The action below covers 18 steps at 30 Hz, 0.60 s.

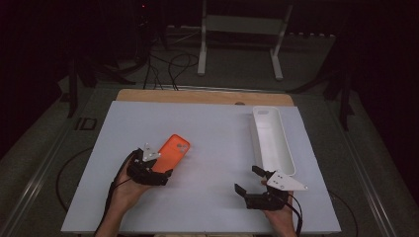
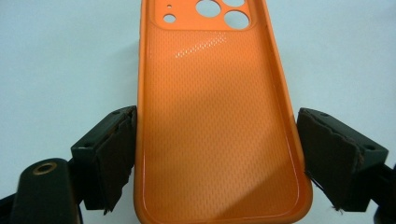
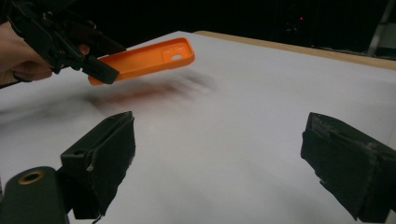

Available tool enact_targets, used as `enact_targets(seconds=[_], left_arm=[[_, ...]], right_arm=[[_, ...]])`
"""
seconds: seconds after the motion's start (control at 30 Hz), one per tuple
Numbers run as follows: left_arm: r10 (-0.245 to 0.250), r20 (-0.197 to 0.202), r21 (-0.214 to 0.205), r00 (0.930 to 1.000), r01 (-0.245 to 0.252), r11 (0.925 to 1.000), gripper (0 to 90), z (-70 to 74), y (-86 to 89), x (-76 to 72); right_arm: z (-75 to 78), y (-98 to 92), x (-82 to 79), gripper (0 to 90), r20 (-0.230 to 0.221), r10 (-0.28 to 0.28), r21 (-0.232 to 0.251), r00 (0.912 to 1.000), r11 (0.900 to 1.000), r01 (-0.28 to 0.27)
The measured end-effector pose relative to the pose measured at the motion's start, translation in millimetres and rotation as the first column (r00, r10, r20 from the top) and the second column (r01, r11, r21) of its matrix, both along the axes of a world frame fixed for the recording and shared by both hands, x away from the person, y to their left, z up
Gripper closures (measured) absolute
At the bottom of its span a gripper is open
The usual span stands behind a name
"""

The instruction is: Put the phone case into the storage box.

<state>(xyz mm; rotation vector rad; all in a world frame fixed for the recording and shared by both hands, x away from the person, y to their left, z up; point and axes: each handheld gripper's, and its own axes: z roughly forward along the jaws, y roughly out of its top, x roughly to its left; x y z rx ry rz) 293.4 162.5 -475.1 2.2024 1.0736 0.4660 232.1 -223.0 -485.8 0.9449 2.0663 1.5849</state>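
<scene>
Orange phone case (image 2: 217, 126) clamped in left gripper (image 1: 150, 173), lifted; right gripper (image 1: 249, 180) spread wide, holding nothing.

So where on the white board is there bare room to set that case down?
Free: the wide middle between the orange phone case and the white tray, and the far-left stretch beyond the case. Crowded: the near right corner, where the open right gripper sits by the tray's end.
</scene>
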Motion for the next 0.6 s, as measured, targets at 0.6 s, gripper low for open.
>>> enact_targets(seconds=[0.6], left_arm=[[-0.047,0.079,-0.037,0.9957,0.05,0.9981,16.4,22.8,-14.6,-7.5]], right_arm=[[24.6,31.0,19.8,9.9,-0.002,0.031,-0.013,0.9995,0.9994,-0.031]])
